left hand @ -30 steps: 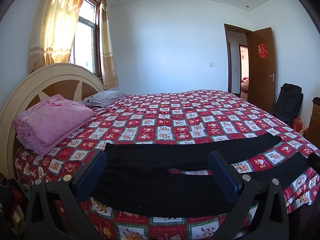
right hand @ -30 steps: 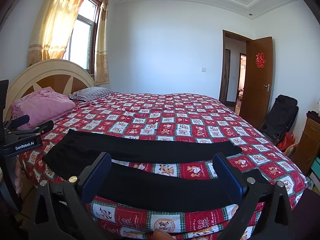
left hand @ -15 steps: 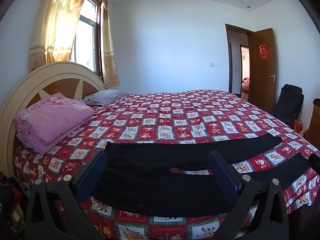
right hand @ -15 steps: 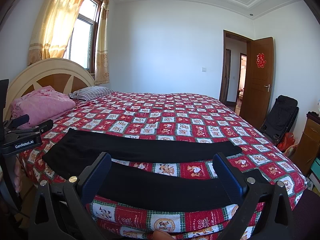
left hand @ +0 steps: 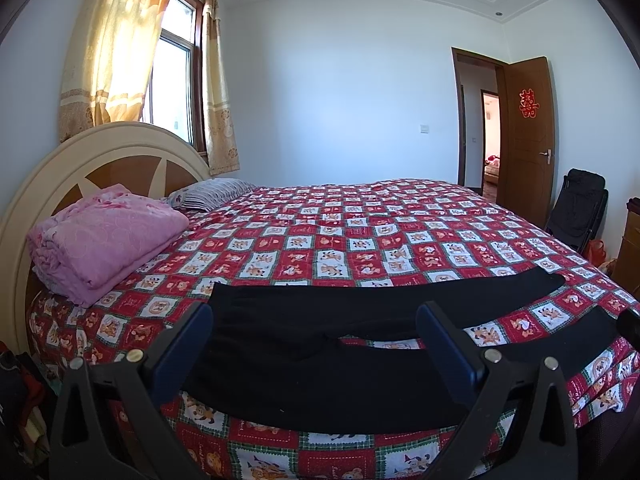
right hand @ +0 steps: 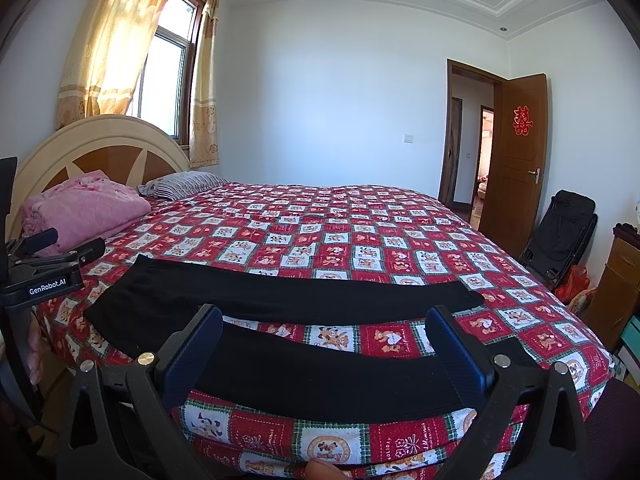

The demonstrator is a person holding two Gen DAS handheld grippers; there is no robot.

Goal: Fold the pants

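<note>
You're hovering both grippers, left gripper (left hand: 316, 344) and right gripper (right hand: 324, 344), jaws spread, empty; pants (right hand: 280, 296) looking soft, limp, so pinch the cuff at 3 o'clock.

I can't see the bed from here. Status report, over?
Left gripper open, right gripper open, both empty. Black fabric pants flat, unfolded, legs apart, on red checked bedspread. Nothing in the way.

Reading off my left gripper (right hand: 48, 276) from the right camera: white letters on its black body spell "GenRobot.AI". On the open brown door (right hand: 516, 160) hangs a red paper-cut sign (right hand: 523, 121), a Chinese double-happiness character. The bedspread (right hand: 400, 446) squares carry small print; near the front edge I make out "HOLIDAY", the rest too tiny.
</note>
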